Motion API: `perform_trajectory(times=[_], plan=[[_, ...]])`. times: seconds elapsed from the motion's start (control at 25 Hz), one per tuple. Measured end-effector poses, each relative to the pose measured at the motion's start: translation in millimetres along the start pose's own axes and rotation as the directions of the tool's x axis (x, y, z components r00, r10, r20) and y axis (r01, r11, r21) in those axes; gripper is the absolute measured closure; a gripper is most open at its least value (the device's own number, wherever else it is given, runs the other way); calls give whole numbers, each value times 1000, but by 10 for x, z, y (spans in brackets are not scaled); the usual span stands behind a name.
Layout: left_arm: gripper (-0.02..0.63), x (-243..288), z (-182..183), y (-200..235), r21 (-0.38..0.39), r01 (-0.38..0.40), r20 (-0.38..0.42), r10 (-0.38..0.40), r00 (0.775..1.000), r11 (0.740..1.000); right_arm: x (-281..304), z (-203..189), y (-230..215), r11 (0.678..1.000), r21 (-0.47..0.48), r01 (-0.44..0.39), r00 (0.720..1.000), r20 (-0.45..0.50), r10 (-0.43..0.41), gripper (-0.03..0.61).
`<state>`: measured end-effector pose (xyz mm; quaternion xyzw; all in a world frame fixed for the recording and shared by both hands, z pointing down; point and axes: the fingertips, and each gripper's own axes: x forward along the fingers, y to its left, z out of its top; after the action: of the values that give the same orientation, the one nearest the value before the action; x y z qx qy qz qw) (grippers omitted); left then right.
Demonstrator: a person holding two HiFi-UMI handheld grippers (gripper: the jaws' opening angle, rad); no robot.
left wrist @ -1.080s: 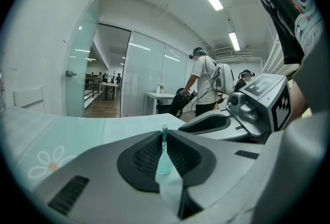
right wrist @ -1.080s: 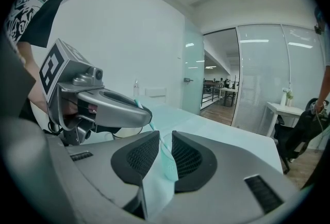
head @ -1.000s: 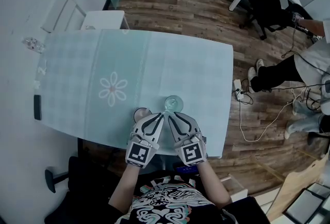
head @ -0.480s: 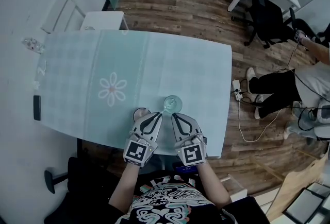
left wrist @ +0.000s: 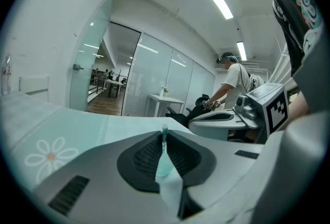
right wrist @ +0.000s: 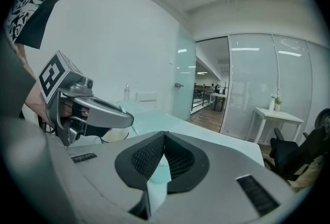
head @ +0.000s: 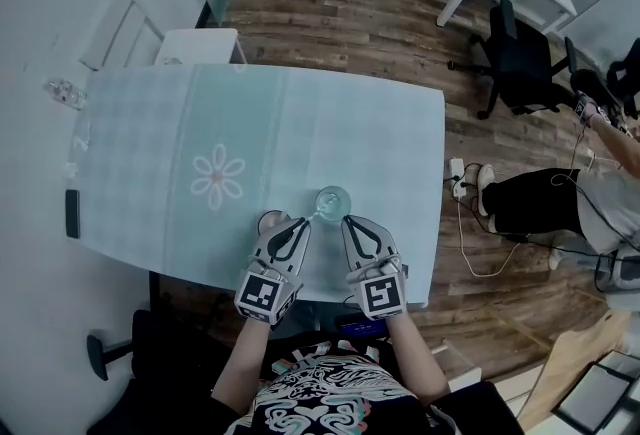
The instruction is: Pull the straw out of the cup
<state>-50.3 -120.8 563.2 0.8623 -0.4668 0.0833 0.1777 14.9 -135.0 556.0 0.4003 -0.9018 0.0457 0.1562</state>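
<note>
Straw (left wrist: 164, 140), likely light, slick and easily crushed, is pinched near its top by the left gripper (head: 305, 222) beside the cup (head: 333, 201). The right gripper (head: 348, 220) is closed and empty.

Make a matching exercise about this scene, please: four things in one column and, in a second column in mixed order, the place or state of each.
Things
1. straw
2. right gripper
3. cup
4. flower print

Place or state
A. on the tablecloth, to the left of the cup
B. jaws together, nothing between them
C. clamped in the left gripper
D. stands just ahead of both grippers

Pairs: 1-C, 2-B, 3-D, 4-A
</note>
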Motion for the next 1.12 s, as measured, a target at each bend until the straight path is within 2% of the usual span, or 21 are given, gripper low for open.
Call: perform_trajectory(times=[0.72,1.12], plan=[[583,-198,141,-5,-41,6,62,-4,998,999,-194,145,-111,999,1,42,999,31,-42,557],[583,-363,166,-51,-41,4,80,-1,997,999,-319,284,-28,998,0,61,996,58,-61,557]])
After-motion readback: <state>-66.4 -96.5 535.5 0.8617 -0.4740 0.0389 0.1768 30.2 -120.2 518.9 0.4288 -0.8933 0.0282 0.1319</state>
